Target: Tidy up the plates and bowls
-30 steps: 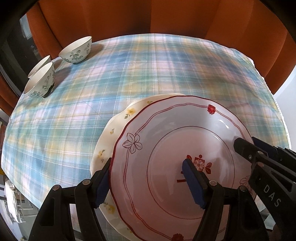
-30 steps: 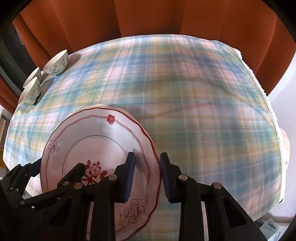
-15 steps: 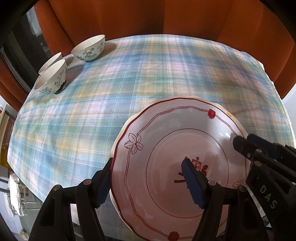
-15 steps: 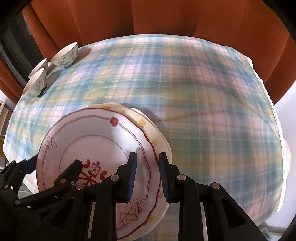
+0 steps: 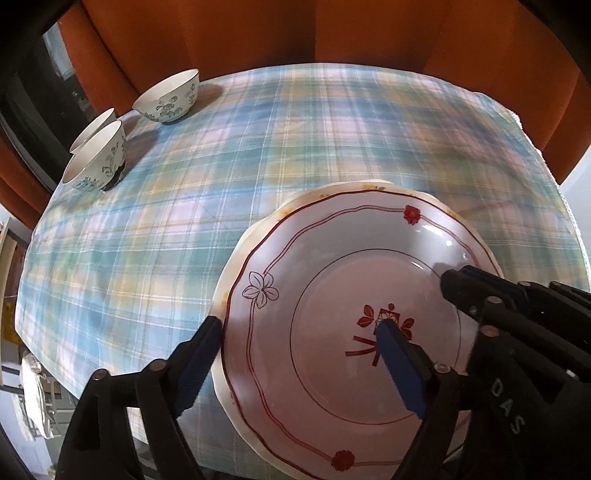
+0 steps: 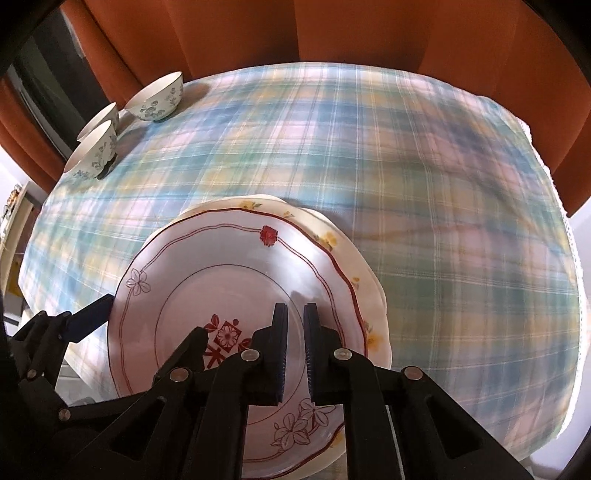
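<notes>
A white plate with a red rim and red flowers (image 5: 332, 295) (image 6: 229, 291) lies on a cream plate with yellow flowers (image 5: 236, 258) (image 6: 340, 243) near the table's front edge. My left gripper (image 5: 299, 328) is open, one finger beside the plates' left rim, the other over the red plate's middle. My right gripper (image 6: 295, 314) stands over the red plate's right side, jaws nearly together with a narrow gap and nothing between them. Three white bowls with dark flower prints (image 5: 168, 98) (image 5: 98, 160) (image 6: 157, 98) stand at the far left of the table.
The table wears a blue, pink and yellow plaid cloth (image 5: 332, 129) (image 6: 424, 184). Orange curtains (image 5: 295, 33) hang behind it. The cloth's edge drops off at the right (image 6: 572, 258) and front left.
The two plates have come into closer line, the red one sitting more squarely on the cream one. My right gripper's jaws have closed up and now stand over the red plate instead of astride its rim.
</notes>
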